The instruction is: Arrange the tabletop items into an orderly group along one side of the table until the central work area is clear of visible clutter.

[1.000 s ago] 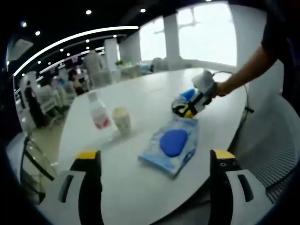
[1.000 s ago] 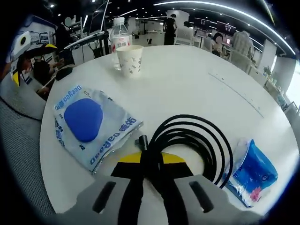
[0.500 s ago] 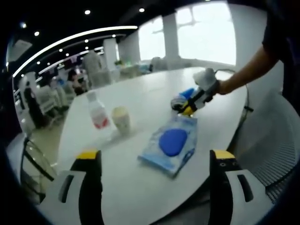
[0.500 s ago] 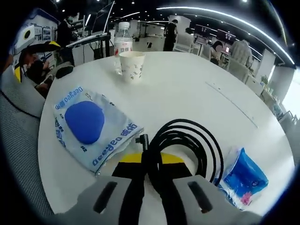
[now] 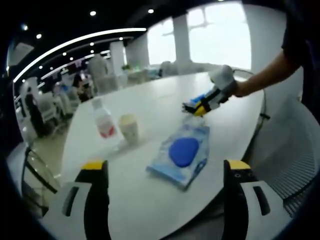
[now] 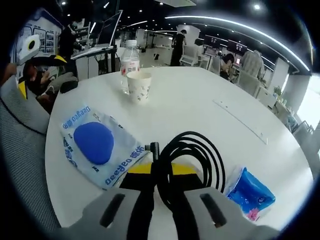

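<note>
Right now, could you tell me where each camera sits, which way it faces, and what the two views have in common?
Left gripper view: rides the left tongs, held open at the table's near edge, facing across the white table toward the windows; the person's forearm and the right tongs enter from the right.
Right gripper view: rides the right tongs, low over the table, shut on the black cable coil, facing the office.
Shared: blue-dot packet, paper cup, water bottle.
</note>
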Demonstrator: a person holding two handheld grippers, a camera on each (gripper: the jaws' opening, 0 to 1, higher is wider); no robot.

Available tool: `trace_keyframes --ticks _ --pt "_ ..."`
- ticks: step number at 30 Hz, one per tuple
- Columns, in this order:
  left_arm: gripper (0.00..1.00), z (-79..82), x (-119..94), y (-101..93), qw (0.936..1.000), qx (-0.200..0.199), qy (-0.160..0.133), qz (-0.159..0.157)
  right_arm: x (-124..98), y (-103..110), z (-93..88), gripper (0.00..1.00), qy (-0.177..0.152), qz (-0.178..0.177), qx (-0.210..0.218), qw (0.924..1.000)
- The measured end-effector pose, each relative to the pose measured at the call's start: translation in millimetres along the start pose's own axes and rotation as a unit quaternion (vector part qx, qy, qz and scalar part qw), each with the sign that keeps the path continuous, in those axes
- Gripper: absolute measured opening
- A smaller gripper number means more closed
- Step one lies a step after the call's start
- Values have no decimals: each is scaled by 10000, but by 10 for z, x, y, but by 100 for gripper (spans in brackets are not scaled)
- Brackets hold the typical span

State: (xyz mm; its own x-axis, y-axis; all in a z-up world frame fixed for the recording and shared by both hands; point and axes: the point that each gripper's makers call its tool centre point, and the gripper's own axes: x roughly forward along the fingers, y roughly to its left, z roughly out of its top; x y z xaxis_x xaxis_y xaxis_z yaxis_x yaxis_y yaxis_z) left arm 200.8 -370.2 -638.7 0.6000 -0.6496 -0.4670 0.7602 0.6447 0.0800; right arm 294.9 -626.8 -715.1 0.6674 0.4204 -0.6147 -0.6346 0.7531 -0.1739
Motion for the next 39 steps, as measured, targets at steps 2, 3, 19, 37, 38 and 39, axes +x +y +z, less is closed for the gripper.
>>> trace_keyframes --ticks 2,3,19,37,38,39 --pt "93 0 1 -7 10000 7 2 -11 -26 -14 31 9 -48 -24 34 10000" --pt "93 -1 1 -7 10000 9 3 -14 -40 -18 46 9 -66 -34 39 10000" --pt "93 -6 4 -18 10000 28 17 -52 -343 -113 177 9 -297 -248 48 9992" --pt "92 -12 11 -36 9999 33 24 -101 -565 -115 -107 9 -120 -411 162 9990" --pt "92 -14 12 -36 9999 35 27 -106 -576 -110 -122 9 -110 -417 181 9989" --pt "92 -20 14 -35 9999 40 37 -110 -586 -106 -147 9 -91 -428 201 9988"
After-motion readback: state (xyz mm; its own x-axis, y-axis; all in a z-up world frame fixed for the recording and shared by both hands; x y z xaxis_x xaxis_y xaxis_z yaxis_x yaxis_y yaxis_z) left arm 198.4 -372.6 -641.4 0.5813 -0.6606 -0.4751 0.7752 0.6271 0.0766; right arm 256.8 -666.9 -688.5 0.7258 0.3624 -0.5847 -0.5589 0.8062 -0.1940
